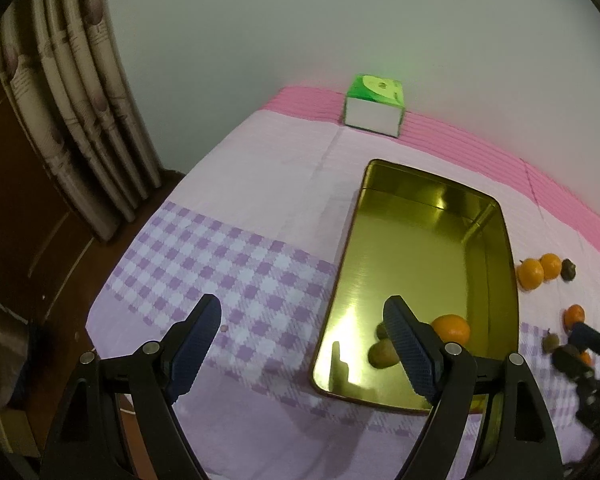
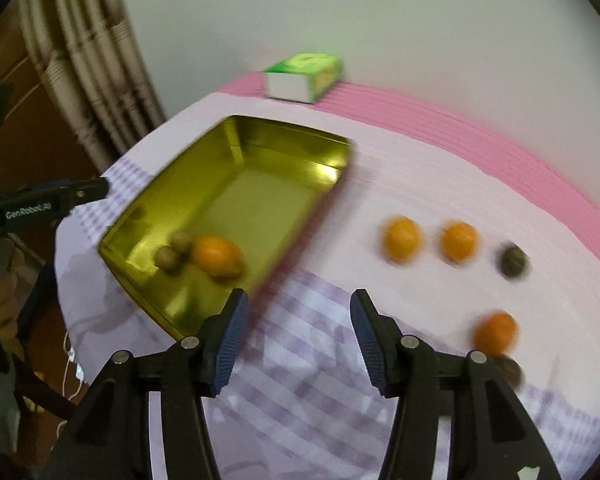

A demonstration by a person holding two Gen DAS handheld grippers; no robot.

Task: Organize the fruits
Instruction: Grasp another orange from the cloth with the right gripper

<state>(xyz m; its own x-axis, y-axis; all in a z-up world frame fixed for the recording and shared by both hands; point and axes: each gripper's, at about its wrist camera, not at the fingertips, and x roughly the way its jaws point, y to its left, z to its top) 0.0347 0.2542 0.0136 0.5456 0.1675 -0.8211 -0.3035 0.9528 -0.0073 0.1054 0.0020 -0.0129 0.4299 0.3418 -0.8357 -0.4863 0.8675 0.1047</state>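
A gold metal tray (image 1: pixel 500 288) (image 2: pixel 236 128) lies on the pink and purple cloth. In it sit an orange (image 1: pixel 454 328) (image 2: pixel 216 256) and two small brown-green fruits (image 1: pixel 384 354) (image 2: pixel 168 258). Right of the tray lie two oranges (image 2: pixel 402 238) (image 2: pixel 458 240) and a dark fruit (image 2: pixel 512 260); nearer lie another orange (image 2: pixel 496 330) and a dark fruit (image 2: pixel 510 370). My left gripper (image 1: pixel 302 316) is open and empty over the tray's near left rim. My right gripper (image 2: pixel 298 308) is open and empty above the cloth beside the tray; it also shows in the left wrist view (image 1: pixel 572 344).
A green and white tissue box (image 1: pixel 374 106) (image 2: pixel 304 78) stands at the far edge by the wall. Curtains (image 1: pixel 72 92) hang at the left past the table edge. The right wrist view is motion-blurred.
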